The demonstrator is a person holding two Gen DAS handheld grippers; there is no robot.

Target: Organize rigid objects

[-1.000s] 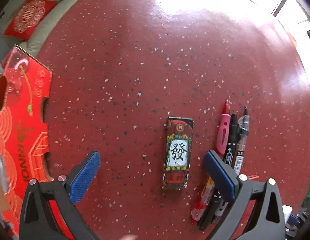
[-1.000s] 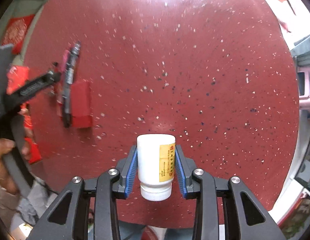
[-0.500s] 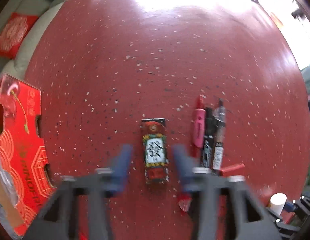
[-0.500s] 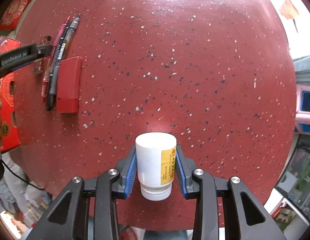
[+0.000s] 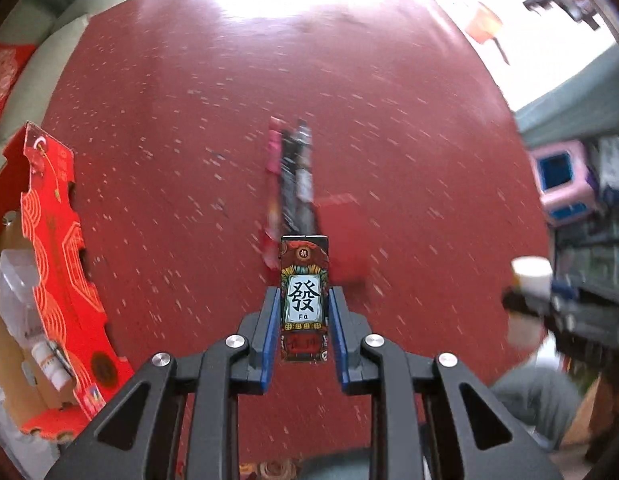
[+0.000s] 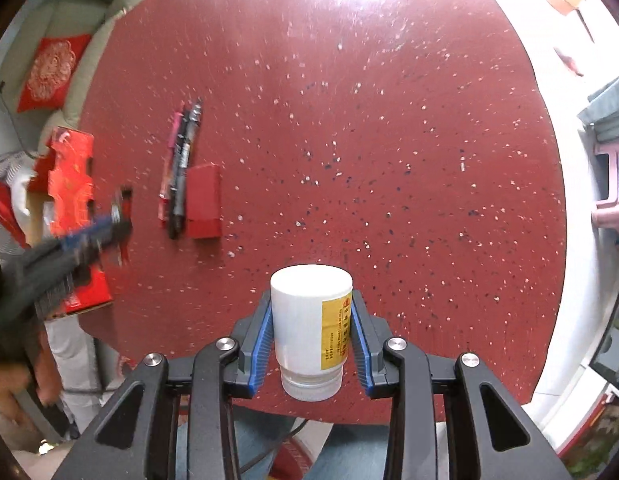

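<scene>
My left gripper is shut on a card box printed with a Chinese character, held above the red speckled table. My right gripper is shut on a white bottle with a yellow label, held over the table's near edge. Three pens lie side by side on the table, with a small red box beside them; they also show blurred in the left wrist view. The left gripper appears blurred at the left of the right wrist view.
A red cardboard box holding small bottles and plastic bags sits at the table's left edge. A sofa with a red cushion lies beyond the table. A pink stool stands off the right side.
My left gripper closed on the card box and lifted it off the table, swinging right. My right gripper kept hold of the white bottle and shifted its view slightly.
</scene>
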